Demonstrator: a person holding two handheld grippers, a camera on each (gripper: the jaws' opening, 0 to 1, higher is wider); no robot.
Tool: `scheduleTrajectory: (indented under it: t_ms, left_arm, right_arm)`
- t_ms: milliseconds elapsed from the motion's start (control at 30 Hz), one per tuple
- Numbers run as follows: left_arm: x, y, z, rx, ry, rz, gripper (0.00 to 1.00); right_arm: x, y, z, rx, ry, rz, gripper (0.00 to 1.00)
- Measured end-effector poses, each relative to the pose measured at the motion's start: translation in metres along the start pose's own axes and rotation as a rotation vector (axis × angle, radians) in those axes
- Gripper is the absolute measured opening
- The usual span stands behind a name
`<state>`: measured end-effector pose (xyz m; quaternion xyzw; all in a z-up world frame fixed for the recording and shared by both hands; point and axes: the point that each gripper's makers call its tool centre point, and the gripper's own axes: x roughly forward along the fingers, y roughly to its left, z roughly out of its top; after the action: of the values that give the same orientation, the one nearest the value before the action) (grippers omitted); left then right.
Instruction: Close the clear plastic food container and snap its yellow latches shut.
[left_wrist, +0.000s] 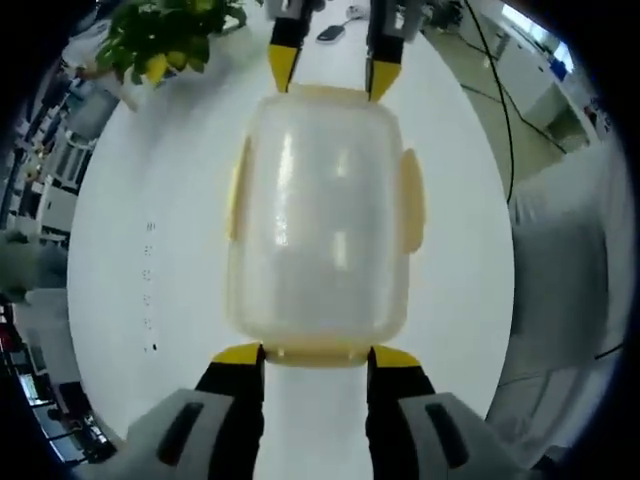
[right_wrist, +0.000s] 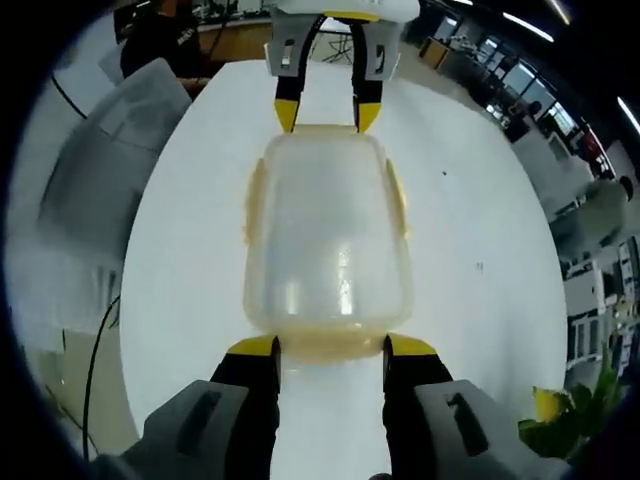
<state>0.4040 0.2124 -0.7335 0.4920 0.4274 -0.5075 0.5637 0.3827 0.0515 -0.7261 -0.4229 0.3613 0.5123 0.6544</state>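
The clear container sits mid-worktop with its lid on, yellow latches along its sides. The left hand-held gripper and right hand-held gripper face each other at opposite ends, each with jaws parted wide and tips at the end latch, probably to press both ends shut together. A leafy plant stands near the far edge; nothing blocks the way.
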Motion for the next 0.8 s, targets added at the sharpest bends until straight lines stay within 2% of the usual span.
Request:
scheduleTrajectory:
  t_ms: [133,300,433,567,800]
  left_arm:
    - [0.008,0.003,0.013,0.013,-0.003,-0.003,0.34]
    - [0.024,0.001,0.021,0.015,0.004,-0.029,0.34]
    - [0.036,-0.001,0.021,0.003,-0.005,-0.040,0.34]
    - [0.042,-0.007,0.017,0.003,0.016,-0.064,0.34]
    - [0.052,-0.014,0.019,0.009,0.011,-0.077,0.34]
  right_arm:
    - [0.001,-0.005,-0.016,0.017,0.015,-0.007,0.37]
    - [0.008,-0.004,-0.028,0.034,0.019,0.006,0.37]
    - [0.018,-0.004,-0.036,0.038,0.031,0.018,0.37]
    - [0.024,0.003,-0.035,0.041,0.033,0.045,0.37]
    - [0.036,0.012,-0.044,0.057,0.046,0.065,0.37]
